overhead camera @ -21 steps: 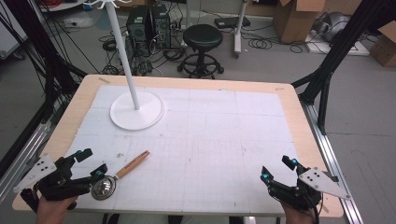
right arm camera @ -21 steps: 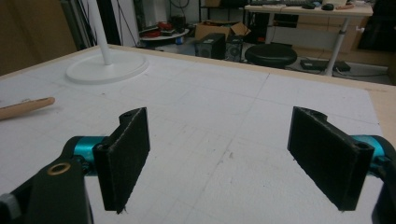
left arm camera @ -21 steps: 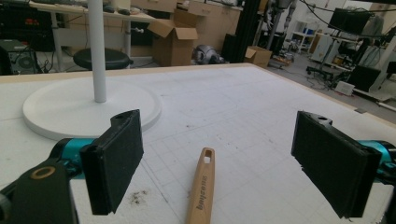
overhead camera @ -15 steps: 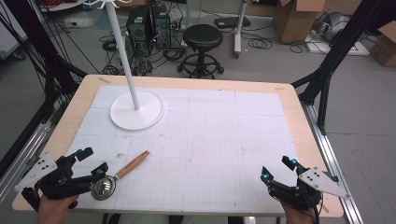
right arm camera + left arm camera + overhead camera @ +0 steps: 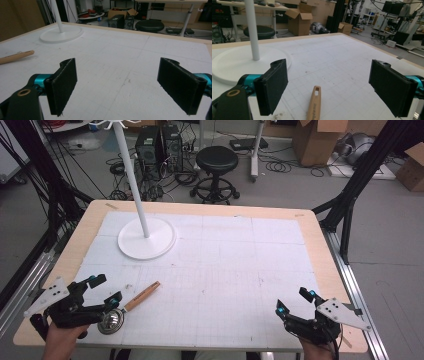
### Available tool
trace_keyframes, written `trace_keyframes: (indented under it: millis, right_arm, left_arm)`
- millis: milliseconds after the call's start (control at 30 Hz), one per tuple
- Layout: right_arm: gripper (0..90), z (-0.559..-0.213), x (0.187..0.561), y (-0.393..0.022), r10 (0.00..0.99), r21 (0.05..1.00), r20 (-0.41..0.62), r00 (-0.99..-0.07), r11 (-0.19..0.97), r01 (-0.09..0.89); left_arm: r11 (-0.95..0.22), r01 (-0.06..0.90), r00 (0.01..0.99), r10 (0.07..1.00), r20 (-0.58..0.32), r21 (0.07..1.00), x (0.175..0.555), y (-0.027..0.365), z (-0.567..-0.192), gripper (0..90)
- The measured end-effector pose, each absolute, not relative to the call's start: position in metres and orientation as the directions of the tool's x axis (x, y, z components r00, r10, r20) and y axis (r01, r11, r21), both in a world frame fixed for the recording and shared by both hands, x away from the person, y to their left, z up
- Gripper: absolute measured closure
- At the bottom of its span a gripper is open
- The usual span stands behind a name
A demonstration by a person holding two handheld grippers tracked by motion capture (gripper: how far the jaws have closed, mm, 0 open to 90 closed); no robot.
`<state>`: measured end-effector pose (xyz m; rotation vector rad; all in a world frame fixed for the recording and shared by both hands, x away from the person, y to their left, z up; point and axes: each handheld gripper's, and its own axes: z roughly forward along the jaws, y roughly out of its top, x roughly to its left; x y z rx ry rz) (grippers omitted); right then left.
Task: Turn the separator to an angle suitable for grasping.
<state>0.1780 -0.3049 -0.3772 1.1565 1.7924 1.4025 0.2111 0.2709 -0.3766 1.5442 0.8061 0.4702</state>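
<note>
A utensil with a wooden handle (image 5: 142, 296) and a round metal head (image 5: 111, 321) lies at the front left of the white mat. My left gripper (image 5: 106, 288) rests at the front left corner, open, its jaws on either side of the utensil and apart from it. In the left gripper view the handle (image 5: 314, 105) points away between the wide jaws of this gripper (image 5: 329, 67). My right gripper (image 5: 293, 300) sits at the front right corner, open and holding nothing. The right gripper view has its jaws (image 5: 117, 65) wide apart over bare mat, with the handle (image 5: 16, 57) far to the left.
A white stand with a round base (image 5: 146, 238) and a thin pole rises at the back left of the table (image 5: 320, 250). Beyond the far edge stand a black stool (image 5: 216, 162), computer towers, and cardboard boxes (image 5: 320, 140). Black frame posts flank both sides.
</note>
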Motion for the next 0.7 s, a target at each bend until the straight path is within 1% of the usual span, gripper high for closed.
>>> trace_keyframes:
  millis: [200, 300, 500, 600, 700]
  right_arm:
    - [15.0, -0.378, 0.180, -0.304, 0.894, 0.958, 0.080, -0.442, 0.055, 0.283]
    - [15.0, -0.378, 0.182, -0.304, 0.891, 0.956, 0.070, -0.448, 0.069, 0.286]
    - [15.0, -0.380, 0.183, -0.300, 0.884, 0.951, 0.069, -0.462, 0.082, 0.299]
    - [15.0, -0.381, 0.183, -0.302, 0.887, 0.951, 0.068, -0.456, 0.081, 0.299]
    - [15.0, -0.381, 0.182, -0.304, 0.892, 0.950, 0.082, -0.444, 0.064, 0.306]
  left_arm:
    - [-0.030, 0.215, 0.711, 0.690, -0.135, 0.976, 0.220, 0.259, -0.371, 17.1]
    - [-0.055, 0.226, 0.723, 0.678, -0.130, 0.973, 0.220, 0.255, -0.375, 17.1]
    - [-0.114, 0.269, 0.724, 0.679, -0.123, 0.956, 0.223, 0.251, -0.386, 17.1]
    - [-0.147, 0.284, 0.724, 0.681, -0.111, 0.948, 0.231, 0.247, -0.387, 17.2]
    - [-0.151, 0.301, 0.722, 0.681, -0.121, 0.942, 0.242, 0.244, -0.385, 17.3]
